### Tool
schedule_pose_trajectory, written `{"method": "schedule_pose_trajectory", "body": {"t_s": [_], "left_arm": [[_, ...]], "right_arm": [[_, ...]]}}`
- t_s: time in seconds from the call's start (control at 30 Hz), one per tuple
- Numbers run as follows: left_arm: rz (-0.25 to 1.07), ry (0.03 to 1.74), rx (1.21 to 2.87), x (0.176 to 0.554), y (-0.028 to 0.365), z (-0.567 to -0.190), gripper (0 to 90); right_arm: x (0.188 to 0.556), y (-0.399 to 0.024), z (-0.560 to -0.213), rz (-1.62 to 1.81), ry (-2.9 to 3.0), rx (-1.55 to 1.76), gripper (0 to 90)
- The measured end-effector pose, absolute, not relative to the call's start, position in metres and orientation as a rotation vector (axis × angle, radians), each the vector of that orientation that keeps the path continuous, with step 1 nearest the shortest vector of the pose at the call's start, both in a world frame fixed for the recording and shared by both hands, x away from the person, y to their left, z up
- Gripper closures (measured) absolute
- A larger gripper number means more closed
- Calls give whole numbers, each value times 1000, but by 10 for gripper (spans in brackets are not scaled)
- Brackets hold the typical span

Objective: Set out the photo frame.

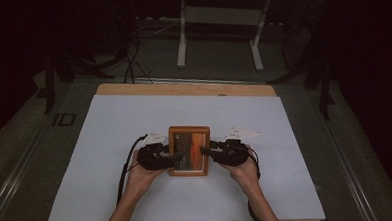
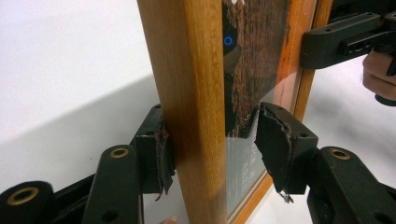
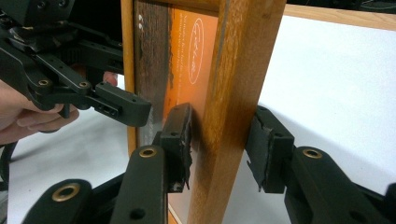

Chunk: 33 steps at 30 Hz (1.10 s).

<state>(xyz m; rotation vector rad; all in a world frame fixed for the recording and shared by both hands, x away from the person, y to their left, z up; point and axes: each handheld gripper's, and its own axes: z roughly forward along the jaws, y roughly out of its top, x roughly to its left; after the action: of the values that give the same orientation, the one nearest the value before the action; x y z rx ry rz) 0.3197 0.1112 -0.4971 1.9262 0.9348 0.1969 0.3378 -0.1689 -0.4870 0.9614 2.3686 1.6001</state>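
Hands at the near edge of a white-topped table (image 1: 110,144) bring two black grippers to a wooden picture frame (image 1: 189,151), which sits near the middle of the surface, between the two tools. In the high view the left gripper (image 1: 170,159) meets the frame's left side and the right gripper (image 1: 208,151) meets its right side, the person's forearms entering from the near edge. A black cable trails from each tool toward the person.

In the left gripper view the frame's thick wooden side bar (image 2: 191,107) stands between the jaws. One pad lies against the outer wood, while the other pad (image 2: 275,144) stands off from the glass with a visible gap, so the jaws are partly apart and not clamped. The right gripper (image 2: 345,39) shows farther off at the frame's opposite edge.

In the right gripper view the frame's other side bar (image 3: 233,102) stands between the jaws. The inner pad sits against the wood; the outer pad (image 3: 266,149) is just beside it, and whether it presses cannot be told. An orange and brown print (image 3: 189,60) shows behind the glass. The left gripper (image 3: 119,105) reaches the frame's other edge.
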Motion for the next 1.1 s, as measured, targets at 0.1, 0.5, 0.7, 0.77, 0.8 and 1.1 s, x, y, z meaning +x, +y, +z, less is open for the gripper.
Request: {"method": "schedule_pose_trajectory", "body": {"t_s": [0.1, 0.5, 0.7, 0.77, 0.8, 1.1], "left_arm": [[192, 934, 1926, 319, 113, -497, 475], [199, 939, 1906, 315, 123, -494, 473], [203, 946, 1905, 313, 127, -493, 476], [204, 946, 1904, 311, 129, -492, 477], [206, 946, 1904, 311, 130, -491, 477], [222, 944, 1879, 305, 143, -483, 477]], "right_arm": [[337, -169, -487, 1582, 2375, 951, 607], [336, -174, -485, 1570, 2362, 954, 445], [334, -182, -480, 1578, 2356, 956, 423], [334, -185, -478, 1581, 2355, 954, 417], [333, -186, -477, 1581, 2357, 953, 415], [332, -200, -469, 1571, 2336, 967, 412]]}}
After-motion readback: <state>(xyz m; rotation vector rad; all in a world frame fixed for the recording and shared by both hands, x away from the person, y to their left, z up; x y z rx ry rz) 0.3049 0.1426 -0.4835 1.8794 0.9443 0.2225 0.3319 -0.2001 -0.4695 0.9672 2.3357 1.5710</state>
